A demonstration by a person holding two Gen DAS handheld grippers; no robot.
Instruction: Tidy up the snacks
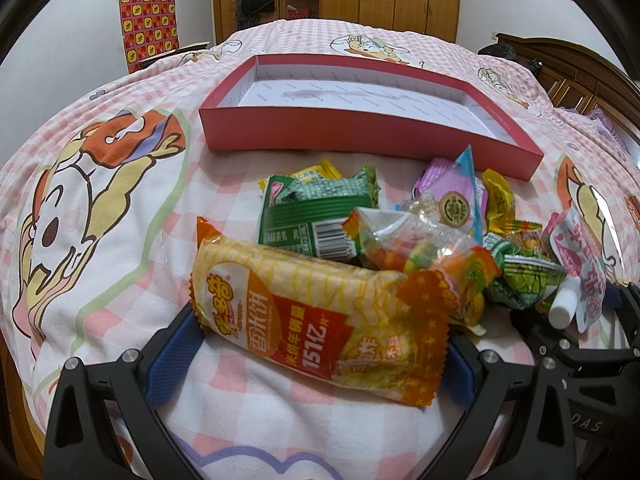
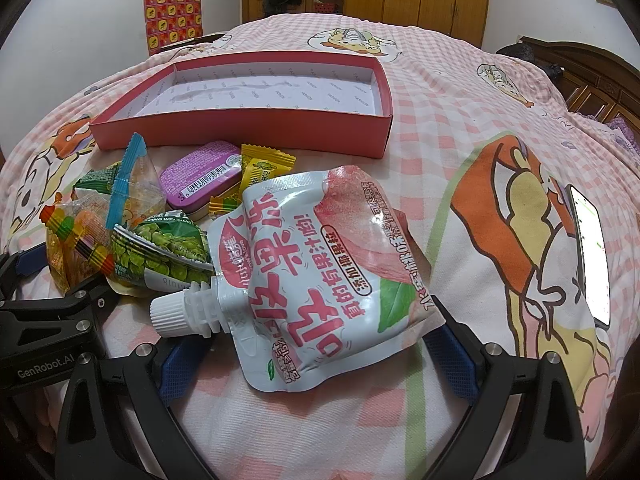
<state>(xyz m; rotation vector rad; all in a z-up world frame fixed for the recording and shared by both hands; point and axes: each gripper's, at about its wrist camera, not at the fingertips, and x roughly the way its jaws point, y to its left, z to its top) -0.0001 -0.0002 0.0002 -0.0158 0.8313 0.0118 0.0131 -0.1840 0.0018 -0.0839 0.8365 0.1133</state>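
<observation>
We see the left claw [image 1: 320,344] spread wide around the rice cracker pack [image 1: 320,316], blue pads flanking both ends, not squeezing yet as far as we can tell. Pack sits on the bed [image 1: 100,208] at 6 o'clock of the snack pile. Judging by looks: light, crinkly film, brittle crackers inside, so we'd pinch across the middle gently; crimped ends would slip.

Right claw [image 2: 312,344] also wide, straddling the jelly drink pouch [image 2: 320,264], which lies flat with its white cap [image 2: 170,314] pointing to 9 o'clock. Pouch probably soft, sloshy, slick; best grip is the stiff neck by the cap or across the lower body, light squeeze.

Red box [image 1: 360,132] sits open at 12 o'clock, nothing in it. Between: green pack [image 1: 316,216], gummy bag [image 1: 416,244], purple tin [image 2: 204,176], yellow candies [image 2: 264,164], green peas bag [image 2: 160,252], all loose and overlapping, near the box front wall. A phone [image 2: 592,252] lies at 3 o'clock in the right view.
</observation>
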